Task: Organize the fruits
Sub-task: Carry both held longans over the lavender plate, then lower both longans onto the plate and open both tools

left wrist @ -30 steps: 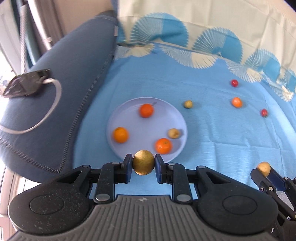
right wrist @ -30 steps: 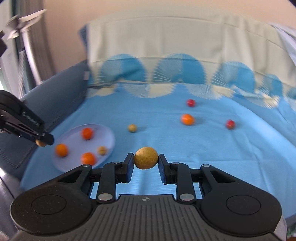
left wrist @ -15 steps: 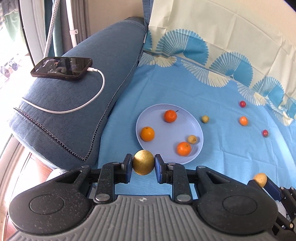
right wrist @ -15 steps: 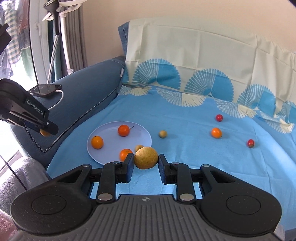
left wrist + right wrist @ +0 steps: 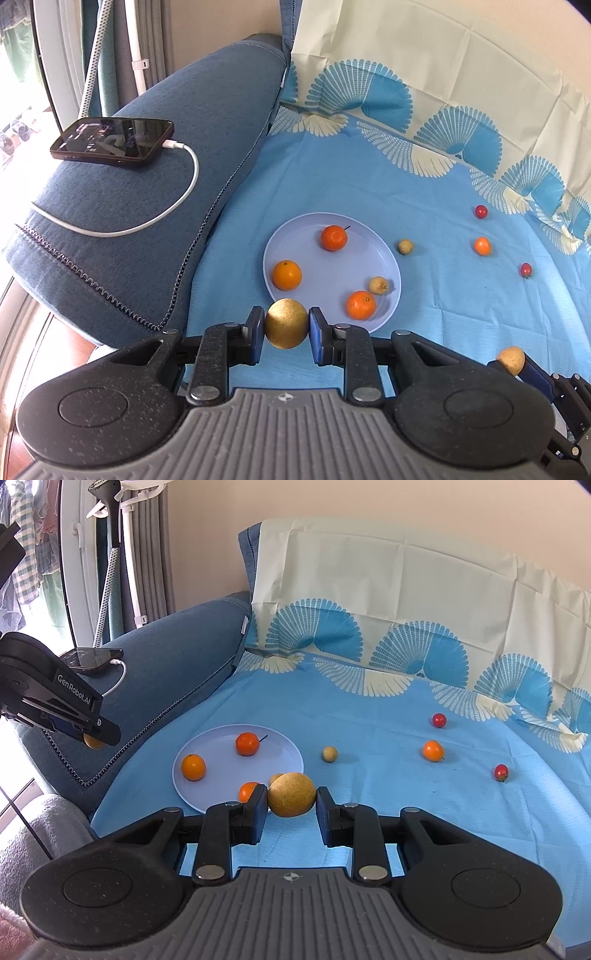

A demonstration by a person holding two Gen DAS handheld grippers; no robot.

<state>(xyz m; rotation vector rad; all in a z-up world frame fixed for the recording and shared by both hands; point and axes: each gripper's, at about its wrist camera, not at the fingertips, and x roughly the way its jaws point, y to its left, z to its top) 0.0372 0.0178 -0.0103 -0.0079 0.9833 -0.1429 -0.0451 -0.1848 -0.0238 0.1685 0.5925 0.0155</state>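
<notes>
The fruits are in three places: on the plate, loose on the blue cloth, and in the two tools. Compared with one second ago, both cameras now see from higher and further back: the plate looks smaller and sits more to the middle, and in the left wrist view the phone with its white cable on the blue armrest has come fully into sight. The grip of both tools has not changed.

The pale round plate holds three orange fruits, one at its far side, one at its left and one at its near side, and also a small yellowish fruit at the right edge. Just beside the plate, on the cloth, lies another small yellowish fruit. Further right, well apart, are two small red fruits with a small orange one between them.

The left tool is closed on a round golden fruit, its blue pads pressing both sides, in front of the near rim of the plate. The right tool is closed on a yellow-brown fruit, which hides part of the plate's near right edge in its view.
</notes>
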